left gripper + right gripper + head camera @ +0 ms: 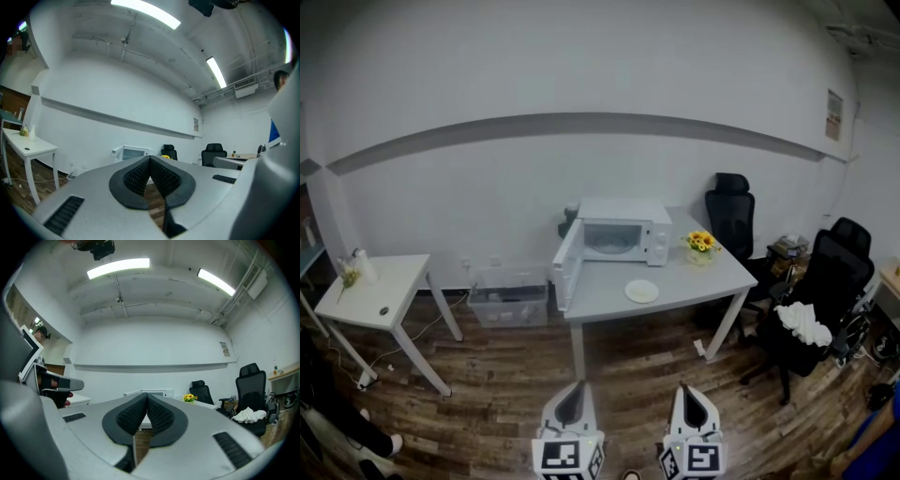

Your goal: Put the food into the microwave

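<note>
A: Quick: where's the food?
B: Only candidate is a white plate point(641, 291), flat on the grey desk point(712, 277), just in front of the microwave point(623, 240). Too small to tell what's on it.
A: Microwave shut?
B: No. Its door point(566, 270) is swung wide to the left, cavity facing the room. Plate sits outside, apart from the oven.
A: Grippers?
B: Both low at the bottom of the head view, over the wood floor point(487, 375), well short of the desk, pointing toward it. The left gripper point(150, 158) has its jaws closed, tips meeting, nothing btw them. The right gripper point(147, 394) has its tips together too as far as its own view shows, and it's empty.
A: What else is around?
B: Yellow flowers point(701, 242) on the desk, right of the microwave. Black office chair point(729, 211) by the wall, and a second chair point(830, 277) at right w/ a white cloth point(803, 323) on its seat. White side table point(389, 305) at left, and a clear plastic bin point(508, 302) on the floor btw it & the desk.
</note>
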`<state>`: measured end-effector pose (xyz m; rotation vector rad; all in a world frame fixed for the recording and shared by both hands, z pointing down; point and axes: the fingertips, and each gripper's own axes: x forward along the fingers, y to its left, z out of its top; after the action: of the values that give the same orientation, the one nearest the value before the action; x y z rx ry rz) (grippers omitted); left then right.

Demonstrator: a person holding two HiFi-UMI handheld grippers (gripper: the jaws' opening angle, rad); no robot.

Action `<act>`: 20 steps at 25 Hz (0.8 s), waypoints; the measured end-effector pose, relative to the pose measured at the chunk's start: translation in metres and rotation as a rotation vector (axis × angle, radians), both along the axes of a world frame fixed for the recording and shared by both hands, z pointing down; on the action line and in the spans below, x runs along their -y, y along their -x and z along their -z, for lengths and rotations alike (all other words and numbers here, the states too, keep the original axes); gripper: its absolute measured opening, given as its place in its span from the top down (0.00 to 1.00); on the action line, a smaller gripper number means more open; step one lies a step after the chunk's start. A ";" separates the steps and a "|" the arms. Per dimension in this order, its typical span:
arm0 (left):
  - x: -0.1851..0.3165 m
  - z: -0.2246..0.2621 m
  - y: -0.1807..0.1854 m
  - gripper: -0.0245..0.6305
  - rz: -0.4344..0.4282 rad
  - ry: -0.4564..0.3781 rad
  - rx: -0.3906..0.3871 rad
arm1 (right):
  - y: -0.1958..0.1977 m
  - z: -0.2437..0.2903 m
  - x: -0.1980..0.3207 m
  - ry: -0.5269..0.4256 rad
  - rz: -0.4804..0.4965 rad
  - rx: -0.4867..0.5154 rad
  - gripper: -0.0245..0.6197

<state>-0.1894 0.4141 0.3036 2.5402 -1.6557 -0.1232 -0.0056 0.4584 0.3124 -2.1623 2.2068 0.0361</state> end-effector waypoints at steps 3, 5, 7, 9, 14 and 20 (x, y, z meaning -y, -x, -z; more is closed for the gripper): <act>0.022 0.001 -0.007 0.95 0.001 -0.007 0.007 | -0.006 0.001 0.024 -0.015 0.014 0.005 0.93; 0.040 0.002 -0.011 0.95 0.005 -0.008 0.008 | -0.011 0.005 0.043 -0.022 0.017 0.006 0.94; 0.058 0.004 -0.019 0.95 0.008 -0.008 0.011 | -0.016 0.010 0.062 -0.024 0.023 0.001 0.94; 0.075 0.009 -0.029 0.95 0.012 -0.012 0.012 | -0.025 0.014 0.081 -0.018 0.028 -0.009 0.94; 0.119 0.023 -0.057 0.95 0.028 -0.012 0.028 | -0.053 0.018 0.129 -0.010 0.037 -0.017 0.94; 0.172 0.020 -0.088 0.95 0.057 -0.006 0.023 | -0.090 0.019 0.185 0.006 0.044 -0.009 0.94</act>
<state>-0.1017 0.2418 0.2834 2.5092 -1.7388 -0.1039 0.0841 0.2735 0.2937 -2.1200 2.2611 0.0369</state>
